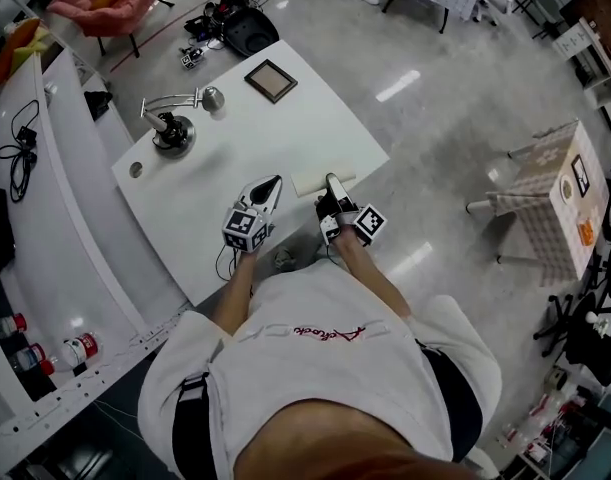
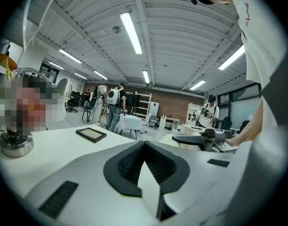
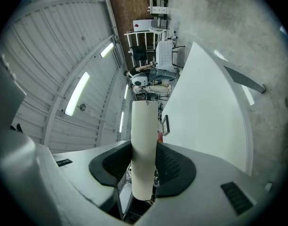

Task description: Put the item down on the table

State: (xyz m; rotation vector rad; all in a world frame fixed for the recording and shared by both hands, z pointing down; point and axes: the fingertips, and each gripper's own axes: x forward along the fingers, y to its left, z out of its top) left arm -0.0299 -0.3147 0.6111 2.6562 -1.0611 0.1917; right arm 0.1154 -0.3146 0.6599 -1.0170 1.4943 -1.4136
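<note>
A cream roll [image 1: 320, 182] lies level over the near right edge of the white table [image 1: 235, 153]. My right gripper [image 1: 332, 186] is shut on it. In the right gripper view the roll [image 3: 144, 126] stands up between the two dark pads [image 3: 169, 166], pinched at its lower half, with my right gripper [image 3: 144, 147] turned on its side. My left gripper [image 1: 272, 186] hovers just left of it over the table, its tips together and nothing in them. In the left gripper view my left gripper [image 2: 144, 144] points across the tabletop, and the right gripper [image 2: 205, 138] shows at the right.
A chrome desk lamp [image 1: 173, 128] stands at the table's far left, and a dark picture frame [image 1: 271, 80] lies near its far edge. A round hole [image 1: 136, 169] is in the left of the tabletop. White counters run along the left. People stand far off in the room.
</note>
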